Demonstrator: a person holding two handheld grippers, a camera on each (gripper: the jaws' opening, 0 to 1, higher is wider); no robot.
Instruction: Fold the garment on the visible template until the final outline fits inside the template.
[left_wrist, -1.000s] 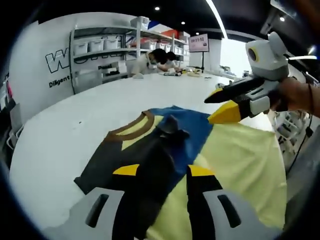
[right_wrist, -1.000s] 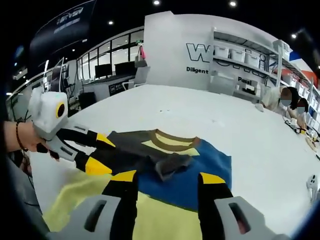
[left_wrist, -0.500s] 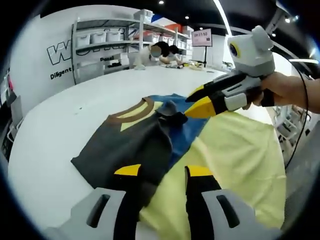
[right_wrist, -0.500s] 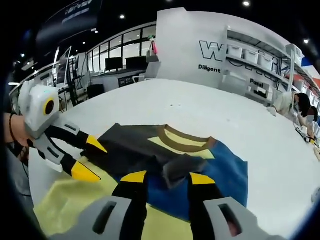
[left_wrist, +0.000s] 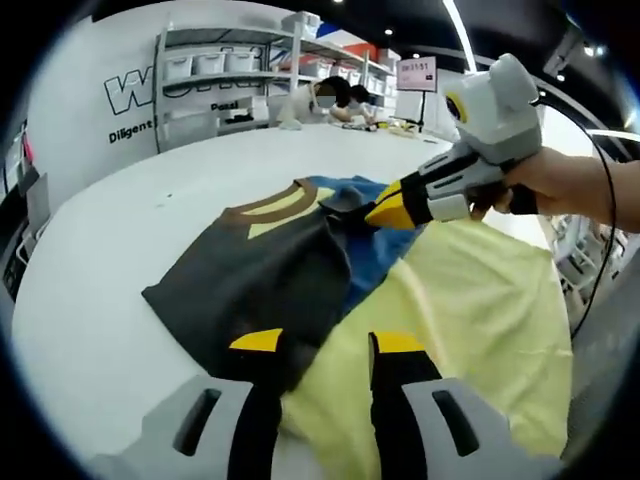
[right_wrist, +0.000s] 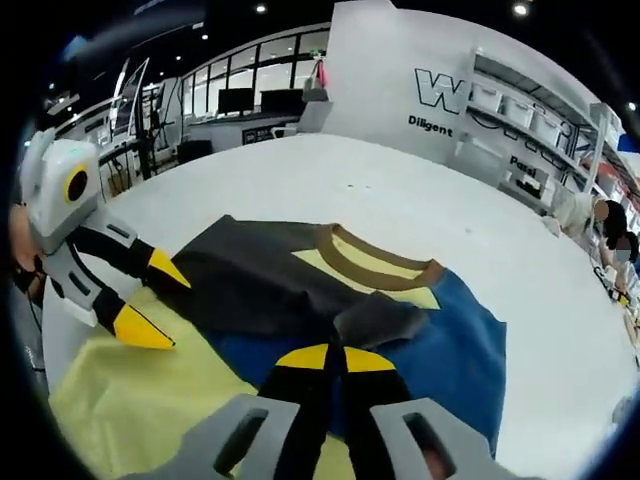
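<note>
On the white table (left_wrist: 120, 250) the shirt (left_wrist: 270, 270) lies flat, and since half a second ago I see my right gripper (right_wrist: 335, 358) has clamped its yellow tips together on the grey sleeve (right_wrist: 385, 318); before, its jaws stood apart around it. In the left gripper view that same gripper comes in from the right, tips pinched at the sleeve beside the collar (left_wrist: 268, 203), a hand (left_wrist: 560, 185) behind it. My left gripper (left_wrist: 318, 342) is released, jaws apart over the shirt's near edge, touching nothing that I can make out; it has barely shifted.

The shirt's long axis runs away from both cameras, brown collar at the far end, yellow hem toward me. Dark grey panel lies on its left in the left gripper view, blue in the middle, pale yellow on the right. I cannot make out any template under it.
</note>
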